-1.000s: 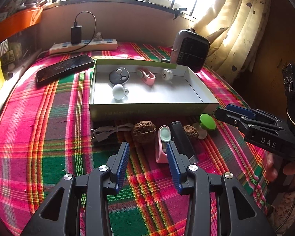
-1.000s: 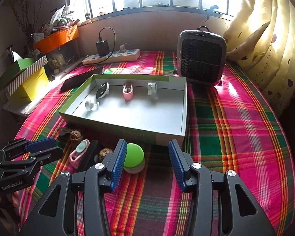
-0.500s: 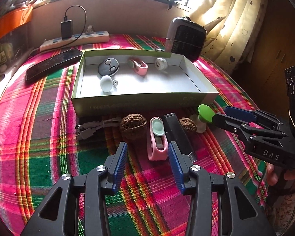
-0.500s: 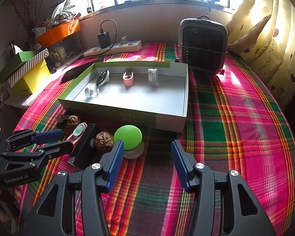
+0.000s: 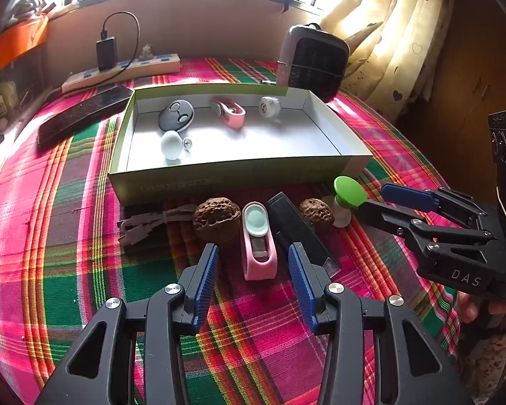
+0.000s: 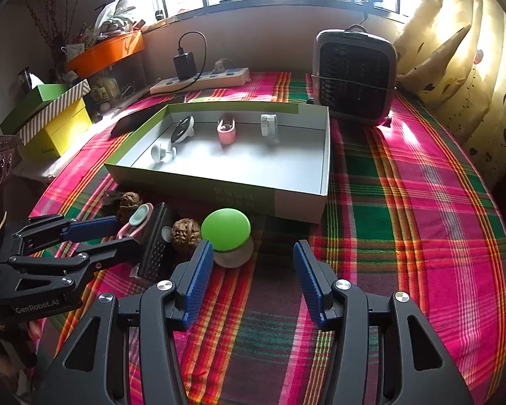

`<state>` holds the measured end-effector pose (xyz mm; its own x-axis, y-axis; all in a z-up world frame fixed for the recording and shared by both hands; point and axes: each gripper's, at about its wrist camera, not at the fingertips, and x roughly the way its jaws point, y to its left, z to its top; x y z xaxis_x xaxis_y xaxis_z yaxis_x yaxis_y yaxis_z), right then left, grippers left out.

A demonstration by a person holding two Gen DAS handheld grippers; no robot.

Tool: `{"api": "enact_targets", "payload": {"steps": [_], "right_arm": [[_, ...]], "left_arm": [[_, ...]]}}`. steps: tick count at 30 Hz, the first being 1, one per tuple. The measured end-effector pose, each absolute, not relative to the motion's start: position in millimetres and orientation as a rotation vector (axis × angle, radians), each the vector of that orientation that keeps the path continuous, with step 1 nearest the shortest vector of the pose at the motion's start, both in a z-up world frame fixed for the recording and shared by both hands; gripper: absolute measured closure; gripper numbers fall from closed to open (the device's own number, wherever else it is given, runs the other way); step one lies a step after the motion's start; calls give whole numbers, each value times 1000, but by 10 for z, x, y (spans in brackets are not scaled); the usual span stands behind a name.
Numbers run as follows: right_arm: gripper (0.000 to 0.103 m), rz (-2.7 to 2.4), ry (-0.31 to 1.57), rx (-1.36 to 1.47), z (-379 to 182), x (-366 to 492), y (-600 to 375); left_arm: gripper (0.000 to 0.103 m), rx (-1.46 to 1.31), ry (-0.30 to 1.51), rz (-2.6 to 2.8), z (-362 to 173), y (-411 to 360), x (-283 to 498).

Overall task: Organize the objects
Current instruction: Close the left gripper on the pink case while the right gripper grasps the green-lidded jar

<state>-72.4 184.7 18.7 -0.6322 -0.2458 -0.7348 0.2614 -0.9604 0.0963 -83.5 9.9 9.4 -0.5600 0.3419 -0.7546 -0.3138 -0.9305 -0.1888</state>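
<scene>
An open green-sided box (image 5: pixel 239 177) (image 6: pixel 297 202) holds a black round gadget (image 5: pixel 176 116), a pink clip (image 5: pixel 231 113), a white roll (image 5: pixel 270 106) and a white knob (image 5: pixel 170 145). In front of it lie a grey cable (image 5: pixel 145 224), a big walnut (image 5: pixel 217 217), a pink holder with a mint cap (image 5: pixel 258 239), a black bar (image 5: pixel 298 229), a small walnut (image 5: pixel 315 211) and a green-capped knob (image 5: pixel 349 187) (image 6: pixel 226 227). My left gripper (image 5: pixel 253 266) (image 6: pixel 126 236) is open, with the pink holder's near end between its fingertips, untouched. My right gripper (image 6: pixel 253 263) (image 5: pixel 371 199) is open; the green-capped knob sits beside its left fingertip.
A small heater (image 6: pixel 354 77) stands behind the box at the right. A power strip (image 5: pixel 124 72) with a charger and a dark phone (image 5: pixel 84 111) lie at the back left. Stacked boxes (image 6: pixel 50 118) sit left of the plaid-covered table (image 6: pixel 404 219). A curtain (image 5: pixel 388 33) hangs right.
Both grippers' jaws stand a little wider than a second ago. The pink holder now sits centred between the left fingertips. The objects on the cloth have not moved.
</scene>
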Motion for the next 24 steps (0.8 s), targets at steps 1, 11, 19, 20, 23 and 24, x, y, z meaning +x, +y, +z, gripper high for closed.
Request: {"api": "enact_targets", "payload": {"steps": [1, 11, 19, 20, 23, 24], "right_arm": [[52, -2607, 29, 1174, 177, -730, 1844], [52, -2586, 60, 1212, 83, -818, 1813], [52, -2563, 119, 1232, 26, -905, 1743], [52, -2562, 117, 1230, 28, -916, 1741], [52, -2565, 136, 1221, 38, -940, 1720], [52, -2567, 144, 1219, 40, -947, 1713]], "left_arm": [[61, -1225, -43, 2492, 80, 97, -852], [61, -1235, 5, 2530, 58, 136, -936], [61, -1238, 2, 2538, 56, 133, -959], [61, -1239, -7, 2538, 57, 128, -966], [61, -1239, -12, 2542, 56, 129, -975], [61, -1237, -6, 2544, 56, 133, -974]]}}
